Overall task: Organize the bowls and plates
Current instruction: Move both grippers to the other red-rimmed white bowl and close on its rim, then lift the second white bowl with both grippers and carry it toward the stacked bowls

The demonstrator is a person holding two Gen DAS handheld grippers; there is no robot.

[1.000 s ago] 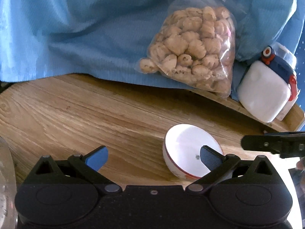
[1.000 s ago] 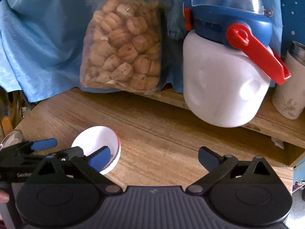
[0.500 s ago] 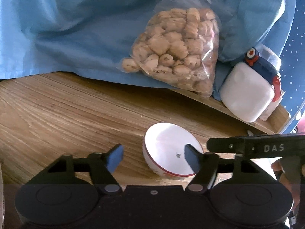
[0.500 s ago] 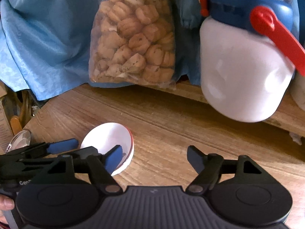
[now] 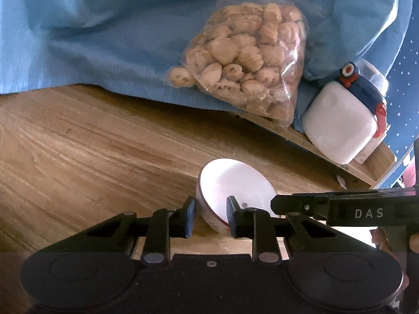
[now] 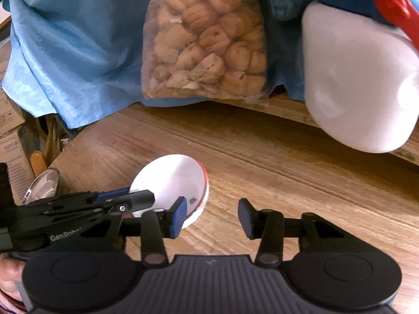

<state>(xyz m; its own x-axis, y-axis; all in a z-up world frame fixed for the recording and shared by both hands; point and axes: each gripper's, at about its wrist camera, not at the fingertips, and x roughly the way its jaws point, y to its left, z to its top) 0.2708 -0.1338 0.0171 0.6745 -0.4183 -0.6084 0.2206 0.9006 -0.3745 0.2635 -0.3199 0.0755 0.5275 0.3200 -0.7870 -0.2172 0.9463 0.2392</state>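
Note:
A small white bowl point(image 5: 233, 183) with a red rim stands on the wooden table; it also shows in the right wrist view point(image 6: 172, 180). My left gripper point(image 5: 210, 216) has its jaws closed in around the bowl's near wall, one finger outside and one inside. My right gripper point(image 6: 212, 216) is half open and empty, just right of the bowl, its left finger point(image 6: 178, 216) close to the rim. The right gripper's finger reaches across the left wrist view point(image 5: 340, 206).
A clear bag of biscuits point(image 5: 246, 70) leans on blue cloth point(image 5: 91, 31) at the back. A white jug with a blue lid and red handle point(image 6: 361, 78) stands on a raised wooden ledge point(image 5: 361, 172) at the right. A glass lid point(image 6: 43, 185) lies at the far left.
My left gripper's jaws have closed from wide open onto the bowl's wall. My right gripper's jaws have narrowed and it has moved forward, closer to the jug and bowl.

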